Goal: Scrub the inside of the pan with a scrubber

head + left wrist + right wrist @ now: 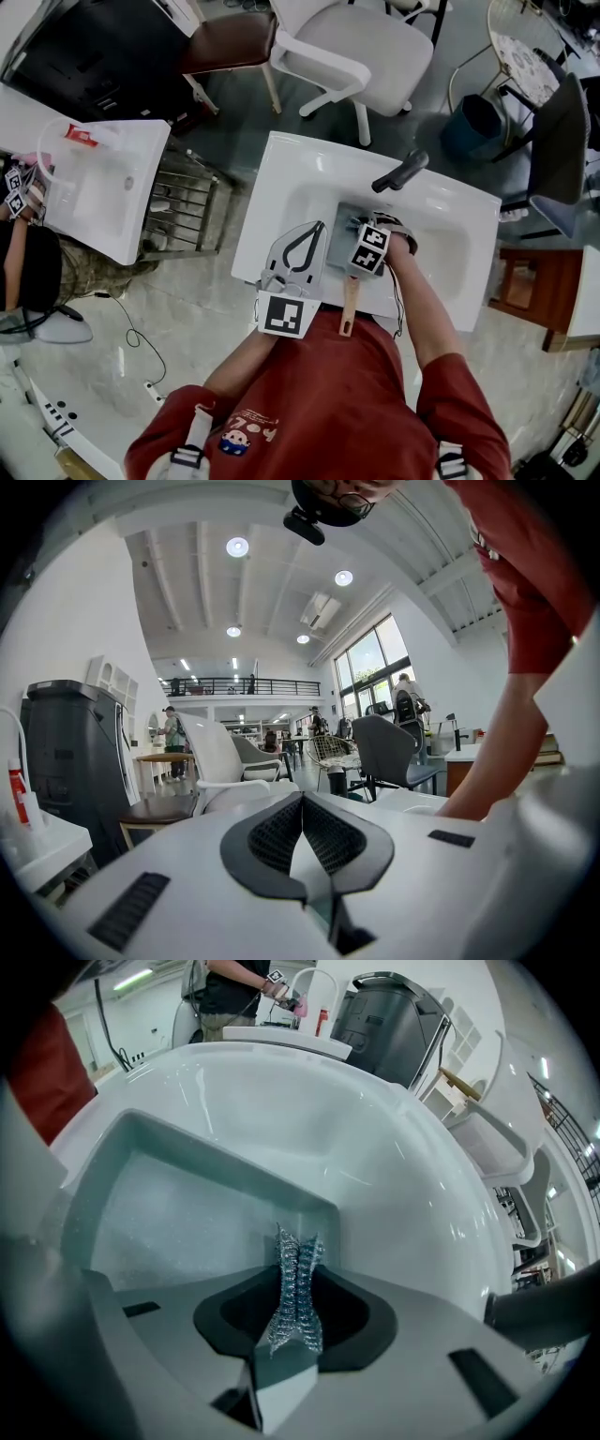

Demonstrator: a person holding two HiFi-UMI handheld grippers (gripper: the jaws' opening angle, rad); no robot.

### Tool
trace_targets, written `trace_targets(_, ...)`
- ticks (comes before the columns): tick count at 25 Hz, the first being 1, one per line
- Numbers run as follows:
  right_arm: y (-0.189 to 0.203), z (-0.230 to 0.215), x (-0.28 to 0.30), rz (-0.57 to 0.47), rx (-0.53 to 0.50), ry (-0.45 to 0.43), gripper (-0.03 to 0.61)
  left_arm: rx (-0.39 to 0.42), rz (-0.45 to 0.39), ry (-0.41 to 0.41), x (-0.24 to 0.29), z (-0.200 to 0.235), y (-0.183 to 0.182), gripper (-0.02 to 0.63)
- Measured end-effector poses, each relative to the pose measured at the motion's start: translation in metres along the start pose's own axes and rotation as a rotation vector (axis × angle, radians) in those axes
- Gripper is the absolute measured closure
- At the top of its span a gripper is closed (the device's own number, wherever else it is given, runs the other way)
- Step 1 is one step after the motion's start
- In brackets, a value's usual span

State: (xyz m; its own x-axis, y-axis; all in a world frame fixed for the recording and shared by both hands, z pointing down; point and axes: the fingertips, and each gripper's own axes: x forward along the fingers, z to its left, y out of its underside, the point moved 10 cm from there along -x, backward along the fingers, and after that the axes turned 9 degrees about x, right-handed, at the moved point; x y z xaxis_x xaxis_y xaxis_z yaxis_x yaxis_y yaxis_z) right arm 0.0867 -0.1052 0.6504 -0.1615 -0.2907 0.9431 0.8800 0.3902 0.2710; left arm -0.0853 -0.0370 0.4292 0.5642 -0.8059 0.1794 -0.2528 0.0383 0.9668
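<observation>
Two grippers are over the white sink (281, 187), at the centre of the head view. The right gripper (295, 1269) has its jaws pressed together on a silver mesh scrubber (298, 1241). The mesh is squeezed flat between them and stands out a little past the tips. This gripper points down into the square grey pan (178, 1213), which lies in the basin of the sink with its wooden handle (349, 305) over the near rim, toward the person. The end of the scrubber is close to the far corner of the pan, but I cannot tell if it touches the wall or the bottom.

The left gripper (302, 803) has its jaws closed, the tips meet and nothing is between them. In the head view it is just left of the pan, over the near left part of the sink. A dark faucet (401, 172) stands on the far rim.
</observation>
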Motion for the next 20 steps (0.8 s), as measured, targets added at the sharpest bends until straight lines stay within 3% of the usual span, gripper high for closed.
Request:
trace_targets(6,0.0,0.001,0.0,0.003,0.01,0.01,0.453,0.002,-0.015,0.0,0.0,-0.001,-0.002,0.597)
trace_targets(12,0.008,-0.003,-0.016,-0.031,0.102,-0.012,0.451,-0.001,-0.013,-0.01,-0.005,-0.002,-0.003,0.597)
trace_targets(16,0.008,-0.01,-0.051,-0.021,0.104,-0.183,0.448,-0.011,-0.01,-0.01,-0.007,-0.002,-0.001,0.597)
trace_targets(20,0.005,-0.015,-0.075,0.061,0.086,-0.387,0.445,-0.008,-0.017,-0.004,-0.008,-0.002,-0.001,0.597)
